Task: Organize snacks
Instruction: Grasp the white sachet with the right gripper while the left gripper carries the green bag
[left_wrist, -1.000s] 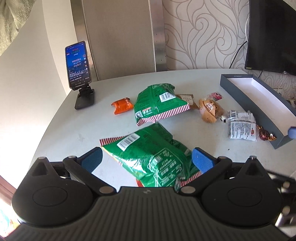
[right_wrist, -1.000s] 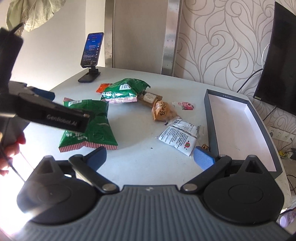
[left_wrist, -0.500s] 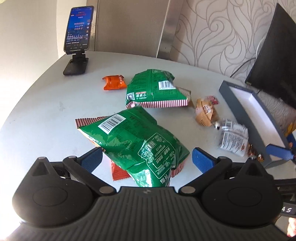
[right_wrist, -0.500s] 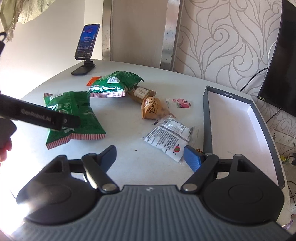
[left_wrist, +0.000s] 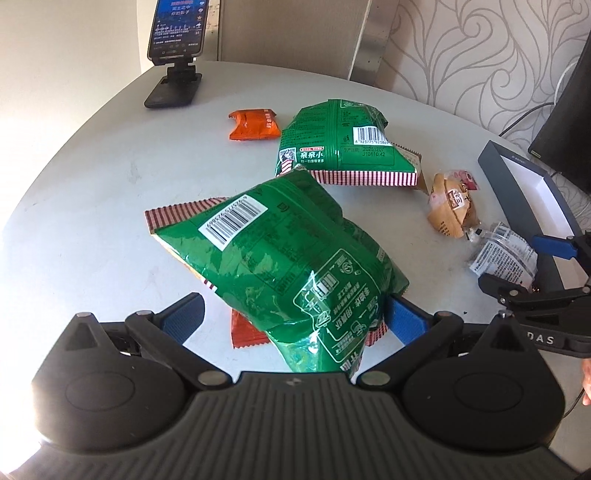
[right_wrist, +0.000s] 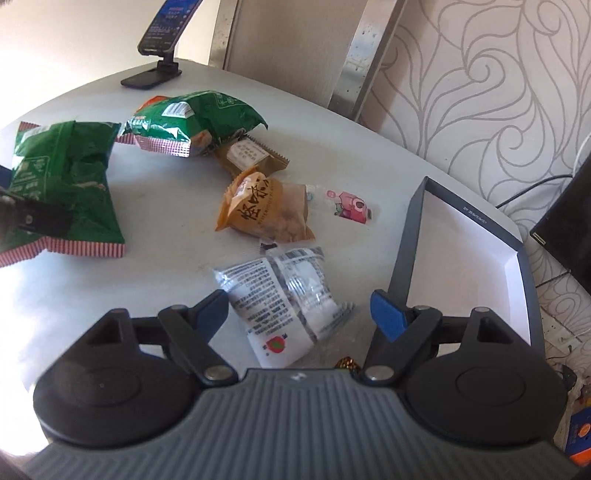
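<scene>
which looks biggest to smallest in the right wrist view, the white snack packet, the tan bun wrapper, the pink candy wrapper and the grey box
1. grey box, clearly the largest.
2. white snack packet and tan bun wrapper: the packet looks a little larger, but it lies nearer the camera, so these two stay unranked.
3. pink candy wrapper, smallest.

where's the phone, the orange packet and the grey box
phone (left_wrist: 176, 27), left wrist view, on its screen
orange packet (left_wrist: 254, 124), left wrist view, wrapper middle
grey box (right_wrist: 406, 243), right wrist view, near side wall
</scene>
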